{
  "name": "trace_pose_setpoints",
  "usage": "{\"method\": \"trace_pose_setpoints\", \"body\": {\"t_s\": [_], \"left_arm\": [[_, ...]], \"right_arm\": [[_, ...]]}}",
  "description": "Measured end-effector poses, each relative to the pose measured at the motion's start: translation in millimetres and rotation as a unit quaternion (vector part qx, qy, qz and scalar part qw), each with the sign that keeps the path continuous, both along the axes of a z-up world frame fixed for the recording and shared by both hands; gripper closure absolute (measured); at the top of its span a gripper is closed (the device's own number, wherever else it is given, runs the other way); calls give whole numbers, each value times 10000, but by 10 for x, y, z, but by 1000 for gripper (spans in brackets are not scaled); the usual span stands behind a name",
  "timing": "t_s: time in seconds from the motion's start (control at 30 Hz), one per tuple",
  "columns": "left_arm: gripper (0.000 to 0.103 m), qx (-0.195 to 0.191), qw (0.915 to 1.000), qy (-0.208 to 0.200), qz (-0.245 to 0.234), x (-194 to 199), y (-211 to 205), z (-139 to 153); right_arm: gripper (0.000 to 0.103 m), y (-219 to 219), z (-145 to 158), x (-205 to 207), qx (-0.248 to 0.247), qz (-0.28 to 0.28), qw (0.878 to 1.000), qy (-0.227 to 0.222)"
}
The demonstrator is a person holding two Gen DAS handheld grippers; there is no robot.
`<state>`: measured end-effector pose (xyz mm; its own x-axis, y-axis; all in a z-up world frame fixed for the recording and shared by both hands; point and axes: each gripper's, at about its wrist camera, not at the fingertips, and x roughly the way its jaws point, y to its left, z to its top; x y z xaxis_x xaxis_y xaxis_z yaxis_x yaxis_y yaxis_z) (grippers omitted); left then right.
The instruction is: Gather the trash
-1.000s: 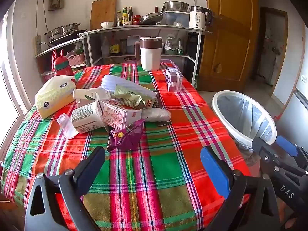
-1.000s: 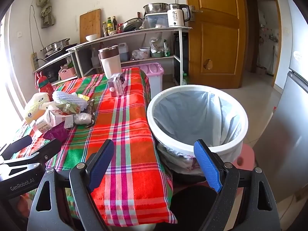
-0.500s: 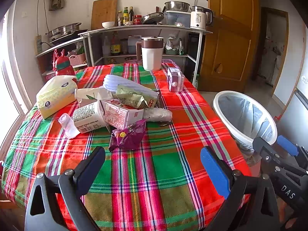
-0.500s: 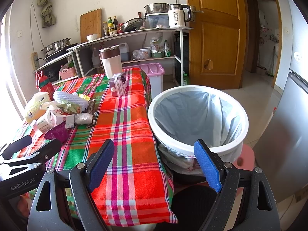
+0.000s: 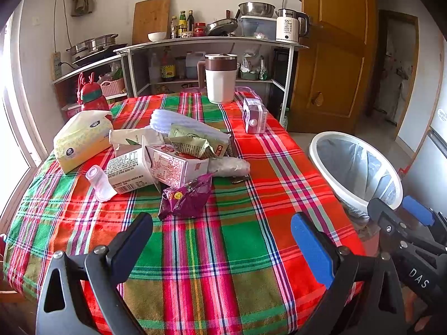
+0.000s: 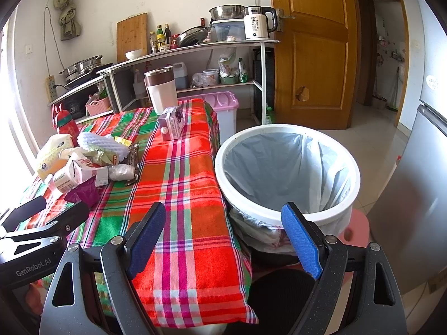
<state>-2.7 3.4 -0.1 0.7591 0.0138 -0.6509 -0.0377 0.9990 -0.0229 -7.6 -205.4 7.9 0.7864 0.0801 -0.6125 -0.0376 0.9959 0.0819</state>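
**With both grippers empty, the nearest wrapper is the sensible first pick**

While the left gripper (image 5: 220, 237) hangs over the near part of the table (image 5: 251, 251) with its jaws spread wide and nothing between them, the trash lies ahead of it in one heap. Closest is a crumpled purple wrapper (image 5: 185, 198), lying just in front of a torn milk carton (image 5: 156, 167) and a small clear plastic cup (image 5: 99, 181). Green snack packets (image 5: 195, 142) and a white foam sleeve (image 5: 178, 120) are piled behind, with a yellow tissue pack (image 5: 82, 139) to the left. A small purple drink box (image 5: 254, 115) stands apart, further back near a white mug (image 5: 220, 79).

The right gripper (image 6: 223, 240) is likewise wide open and empty, held at the table's edge just beside the lined white bin (image 6: 287, 173), which appears to hold nothing yet.

Judging from this layout, the step is the first reach. It would go best by taking the purple wrapper alone: lowering the left jaws astride its raised middle fold, closing gently because the foil will likely crush and slip, and lifting clear before swinging right to the bin. Approaching low from the front should avoid nudging the carton, which looks light enough to slide or topple into the cup.
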Motion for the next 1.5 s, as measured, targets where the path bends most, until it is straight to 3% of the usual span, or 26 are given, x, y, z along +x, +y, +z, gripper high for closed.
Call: {"method": "trace_pose_setpoints", "body": {"t_s": [1.5], "left_arm": [[2,9,10000,-2,52,-17,38,-10]], "right_arm": [[18,-6,-5,8,7,-19,10000,26]]}}
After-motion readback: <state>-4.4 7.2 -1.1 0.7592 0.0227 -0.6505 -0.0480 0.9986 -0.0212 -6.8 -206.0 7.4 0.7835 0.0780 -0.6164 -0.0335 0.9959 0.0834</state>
